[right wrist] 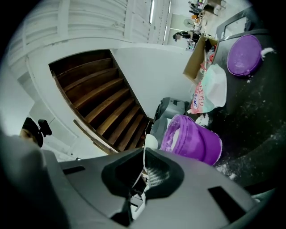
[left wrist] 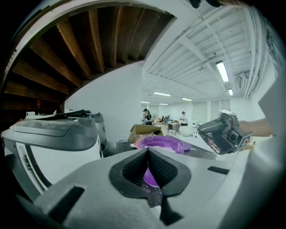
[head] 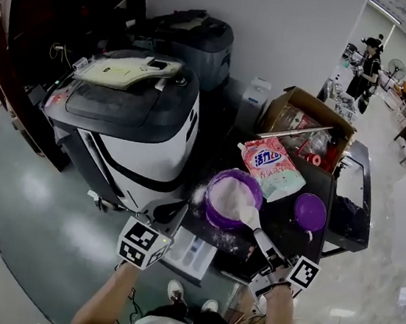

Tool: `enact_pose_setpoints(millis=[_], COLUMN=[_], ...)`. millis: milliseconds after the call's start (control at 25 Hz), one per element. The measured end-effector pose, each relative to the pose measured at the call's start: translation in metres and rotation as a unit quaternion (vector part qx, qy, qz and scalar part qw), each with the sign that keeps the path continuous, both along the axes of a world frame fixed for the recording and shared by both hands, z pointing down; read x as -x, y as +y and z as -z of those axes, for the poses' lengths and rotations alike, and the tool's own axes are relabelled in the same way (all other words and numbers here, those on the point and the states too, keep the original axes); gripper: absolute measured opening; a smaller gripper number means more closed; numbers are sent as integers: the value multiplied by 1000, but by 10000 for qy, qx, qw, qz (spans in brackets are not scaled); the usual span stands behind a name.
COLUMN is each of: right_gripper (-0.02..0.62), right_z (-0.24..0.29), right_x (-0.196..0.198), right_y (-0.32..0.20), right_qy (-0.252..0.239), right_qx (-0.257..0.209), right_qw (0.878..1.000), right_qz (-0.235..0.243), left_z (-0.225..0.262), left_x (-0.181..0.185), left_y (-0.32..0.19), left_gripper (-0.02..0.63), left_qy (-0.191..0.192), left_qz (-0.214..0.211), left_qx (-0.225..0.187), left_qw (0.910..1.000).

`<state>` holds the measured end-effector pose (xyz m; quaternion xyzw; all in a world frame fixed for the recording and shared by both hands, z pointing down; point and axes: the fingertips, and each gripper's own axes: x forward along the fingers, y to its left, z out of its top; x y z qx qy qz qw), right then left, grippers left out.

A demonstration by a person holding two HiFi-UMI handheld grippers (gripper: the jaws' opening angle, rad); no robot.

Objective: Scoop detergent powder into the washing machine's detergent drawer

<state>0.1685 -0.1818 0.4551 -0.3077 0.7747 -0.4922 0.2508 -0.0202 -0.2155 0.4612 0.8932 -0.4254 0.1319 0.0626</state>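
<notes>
i'm looking down on the black worktop [head: 286, 231] beside the washing machine [head: 131, 118], and the purple tub [head: 213, 212] is sitting at its near left corner, heaped with white detergent powder [head: 230, 193]. my left claw [left wrist: 148, 156] is pinching down on the tub's near rim, with purple wall showing between the nearly closed jaws, so i'm reading that as steadying the tub. my right claw [right wrist: 144, 163] is clamping the thin handle of the white scoop [head: 251, 217], and the scoop's bowl is hanging at the tub's right edge, just over the powder.

i'm judging the scoop as light, stiff plastic. the handle end, where i'm gripping it, is the right place, but it's slim and could twist in the jaws if i'm tilting it. the powder is fine, loose and pale, so it's going to slide off at any tip or jolt. specks are already lying on the worktop around the tub, so i'm wanting the bowl level on the carry.

a pale tray-like thing [head: 192, 254] is showing just below the worktop's near edge, between my two claws. i'm taking it for the detergent drawer, though i can't be sure from here.

behind the tub, the detergent bag [head: 270, 166] is lying flat, the purple lid [head: 310, 211] is resting to the right, and a cardboard box [head: 305, 119] is standing further back.
</notes>
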Motion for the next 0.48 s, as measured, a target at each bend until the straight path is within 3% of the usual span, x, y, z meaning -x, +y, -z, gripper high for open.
enact_pose_setpoints(millis=[240,480], right_gripper=[3,3], right_z=[3,16], right_x=[-11,-19], right_y=[39,91], right_qy=[107,174], right_qx=[-91,-316], right_qw=[9996,9992], right_qz=[-236,-175], left_z=[8,15], left_x=[-8,-20], left_y=[32,89], left_gripper=[9,9], left_qy=[118,8], left_qz=[-46,-142], left_qx=[-51,-132], left_qw=[9999,9998])
